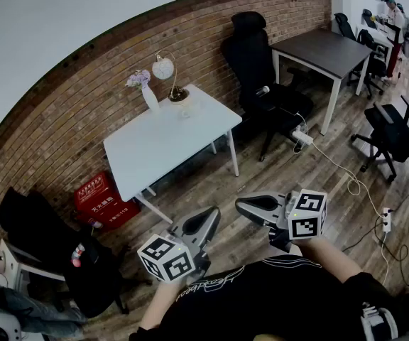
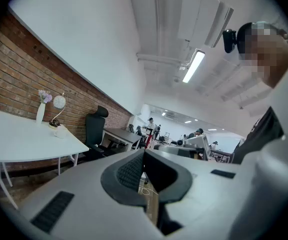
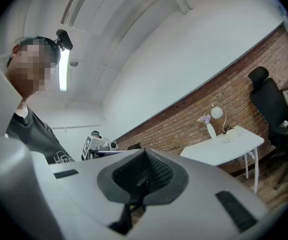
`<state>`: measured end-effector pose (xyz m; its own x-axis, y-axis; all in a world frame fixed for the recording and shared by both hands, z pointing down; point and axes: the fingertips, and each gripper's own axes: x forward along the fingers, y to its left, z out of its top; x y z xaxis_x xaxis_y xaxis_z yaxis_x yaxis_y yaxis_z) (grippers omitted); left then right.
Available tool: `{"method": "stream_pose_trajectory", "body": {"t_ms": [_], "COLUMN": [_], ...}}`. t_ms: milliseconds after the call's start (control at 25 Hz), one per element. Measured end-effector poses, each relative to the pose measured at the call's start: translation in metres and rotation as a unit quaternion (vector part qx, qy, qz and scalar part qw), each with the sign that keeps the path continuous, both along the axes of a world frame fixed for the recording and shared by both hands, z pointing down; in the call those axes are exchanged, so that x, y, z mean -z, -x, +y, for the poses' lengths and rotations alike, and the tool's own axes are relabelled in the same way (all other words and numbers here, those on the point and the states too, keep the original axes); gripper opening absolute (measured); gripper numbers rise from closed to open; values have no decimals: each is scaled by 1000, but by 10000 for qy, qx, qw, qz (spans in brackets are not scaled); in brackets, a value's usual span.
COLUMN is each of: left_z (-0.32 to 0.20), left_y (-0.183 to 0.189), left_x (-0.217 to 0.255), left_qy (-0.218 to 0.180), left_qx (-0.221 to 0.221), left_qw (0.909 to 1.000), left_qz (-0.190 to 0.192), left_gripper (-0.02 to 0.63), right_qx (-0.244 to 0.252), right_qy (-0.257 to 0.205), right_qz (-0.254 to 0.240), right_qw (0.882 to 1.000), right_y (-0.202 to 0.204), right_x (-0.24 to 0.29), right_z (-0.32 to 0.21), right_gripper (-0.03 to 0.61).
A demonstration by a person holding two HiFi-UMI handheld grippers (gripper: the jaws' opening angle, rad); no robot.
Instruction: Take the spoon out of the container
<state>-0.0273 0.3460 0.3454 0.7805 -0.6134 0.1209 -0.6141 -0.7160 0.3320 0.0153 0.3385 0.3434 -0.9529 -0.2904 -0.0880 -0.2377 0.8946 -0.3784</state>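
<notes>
red box [image 1: 105,201] by the brick wall, white Chinese characters too small to read, black shirt [image 1: 275,297], pale cursive print illegible

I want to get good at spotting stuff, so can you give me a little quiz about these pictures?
1. True or false: the left gripper and the right gripper are both shut and empty.
2. What stands next to the lamp on the white table? A) a vase of flowers B) a laptop C) a teddy bear
3. Fill in: the box on the floor by the table is ___.
Key: 1 true; 2 A; 3 red.
</notes>
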Motion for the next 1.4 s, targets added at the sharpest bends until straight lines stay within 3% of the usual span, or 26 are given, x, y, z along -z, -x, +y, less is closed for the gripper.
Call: {"method": "stream_pose_trajectory", "body": {"t_ms": [520,800,1120,1400], "left_z": [3,-26,-115,-239], "left_y": [-31,-32,-19,-3], "left_x": [-1,-10,-23,-31], "left_qy": [74,148,253,402], "left_qx": [-28,8,78,77], "left_qw": [9999,9996,9987,9981], "left_qz": [150,230,443,467], "left_gripper": [5,5,5,5], "right_qx": [-175,-352,-511,-661], "right_qy": [145,300,414,560], "right_qz": [26,49,140,97], "right_qw": [9997,9989,9977,9962], "right_y": [-37,-46,-44,-33], "right_x": [-6,-21,-35,-42], "right_z": [6,-17,-97,-224], "right_gripper": [-3,-3,-3,-3]}}
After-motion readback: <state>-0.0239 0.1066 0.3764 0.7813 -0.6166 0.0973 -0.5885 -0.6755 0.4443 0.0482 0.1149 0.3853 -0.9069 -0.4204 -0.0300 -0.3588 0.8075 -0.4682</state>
